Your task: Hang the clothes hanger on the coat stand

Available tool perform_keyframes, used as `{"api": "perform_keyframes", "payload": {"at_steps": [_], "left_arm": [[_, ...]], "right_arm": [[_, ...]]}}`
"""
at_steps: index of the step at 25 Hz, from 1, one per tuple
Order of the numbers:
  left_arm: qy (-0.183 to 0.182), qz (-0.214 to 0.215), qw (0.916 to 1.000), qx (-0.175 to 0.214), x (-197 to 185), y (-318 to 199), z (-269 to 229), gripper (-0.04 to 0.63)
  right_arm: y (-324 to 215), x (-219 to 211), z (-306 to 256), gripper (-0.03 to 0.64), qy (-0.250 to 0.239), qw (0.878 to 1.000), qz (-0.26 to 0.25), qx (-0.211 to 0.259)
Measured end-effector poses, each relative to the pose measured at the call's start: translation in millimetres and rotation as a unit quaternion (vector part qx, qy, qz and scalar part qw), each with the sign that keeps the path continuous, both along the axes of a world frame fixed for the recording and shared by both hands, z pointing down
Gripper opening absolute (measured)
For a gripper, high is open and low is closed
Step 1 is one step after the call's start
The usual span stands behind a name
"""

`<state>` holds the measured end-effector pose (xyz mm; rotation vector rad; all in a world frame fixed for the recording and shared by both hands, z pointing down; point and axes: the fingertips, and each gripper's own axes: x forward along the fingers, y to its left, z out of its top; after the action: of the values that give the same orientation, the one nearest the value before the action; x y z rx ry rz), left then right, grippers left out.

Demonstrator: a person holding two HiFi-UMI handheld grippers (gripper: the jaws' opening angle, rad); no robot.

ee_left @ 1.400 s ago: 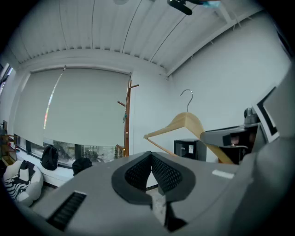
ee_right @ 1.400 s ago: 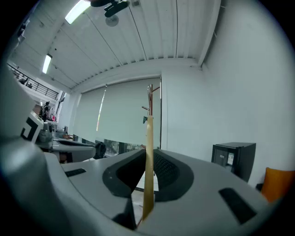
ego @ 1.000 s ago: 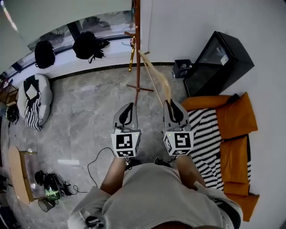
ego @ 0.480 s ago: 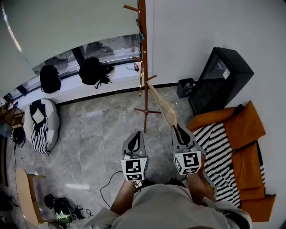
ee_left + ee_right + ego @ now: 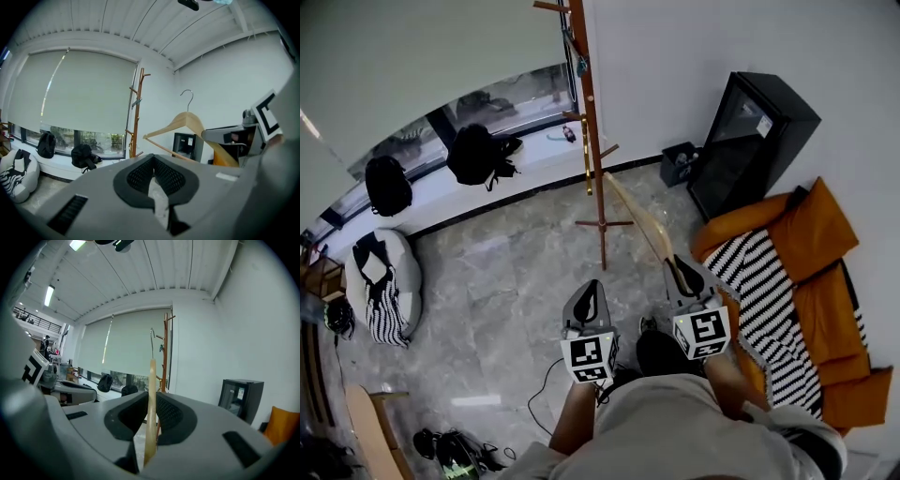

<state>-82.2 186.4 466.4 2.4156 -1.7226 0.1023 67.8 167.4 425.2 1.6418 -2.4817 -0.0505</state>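
Note:
A pale wooden clothes hanger (image 5: 639, 221) with a metal hook sticks up from my right gripper (image 5: 682, 273), whose jaws are shut on one of its arms (image 5: 151, 413). In the left gripper view the hanger (image 5: 185, 125) shows whole, hook upward, held clear of the stand. The brown wooden coat stand (image 5: 588, 122) rises in front of me by the white wall, its pegs bare apart from a small item near the top; it also shows in the right gripper view (image 5: 165, 352). My left gripper (image 5: 587, 306) is shut and holds nothing, level with the right one.
A black cabinet (image 5: 748, 141) and a small black bin (image 5: 680, 161) stand by the wall at the right. An orange sofa (image 5: 811, 272) with a striped throw lies to my right. Black bags (image 5: 476, 152) rest on the window ledge; a beanbag (image 5: 380, 286) sits at the left.
My view has shifted back and up, so more of the coat stand's pole and pegs show. Both grippers sit lower in the frame; the hanger stays in the right one.

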Motion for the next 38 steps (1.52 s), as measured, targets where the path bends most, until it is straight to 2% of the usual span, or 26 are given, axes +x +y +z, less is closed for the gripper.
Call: {"api": "perform_keyframes", "payload": {"at_steps": [4, 12, 17, 21, 24, 30, 35, 38], "left_arm": [[-0.013, 0.003, 0.9999, 0.005, -0.2, -16.0, -6.7, 0.009], [-0.032, -0.029, 0.9991, 0.002, -33.6, -85.2, -24.5, 0.009], [-0.038, -0.025, 0.9990, 0.004, -15.5, -138.7, -27.9, 0.008], [-0.064, -0.020, 0.9977, -0.012, 6.7, -182.4, -25.1, 0.009], [-0.072, -0.020, 0.9972, -0.009, 20.6, -213.1, -32.8, 0.008], [-0.088, -0.018, 0.9959, -0.010, 36.0, -241.4, -36.6, 0.008], [-0.069, -0.016, 0.9975, -0.001, 43.9, -243.0, -29.2, 0.009], [-0.063, -0.028, 0.9976, 0.006, 30.2, -242.1, -27.6, 0.009]], "right_arm": [[-27.8, -9.9, 1.9, 0.048, -0.010, 1.000, -0.012, -0.007], [-99.3, -49.2, -4.2, 0.047, -0.034, 0.998, -0.058, -0.006], [-149.8, -37.0, -8.2, 0.048, -0.037, 0.997, -0.071, -0.002], [-187.2, -16.6, -7.1, 0.047, -0.067, 0.994, -0.083, -0.012], [-210.5, -7.8, -13.1, 0.048, -0.088, 0.992, -0.092, -0.012], [-232.7, -10.2, -12.1, 0.048, -0.104, 0.986, -0.132, -0.012], [-235.6, -3.6, -3.4, 0.047, -0.093, 0.987, -0.131, -0.008], [-229.3, -8.3, 5.9, 0.047, -0.092, 0.987, -0.129, -0.017]]}}
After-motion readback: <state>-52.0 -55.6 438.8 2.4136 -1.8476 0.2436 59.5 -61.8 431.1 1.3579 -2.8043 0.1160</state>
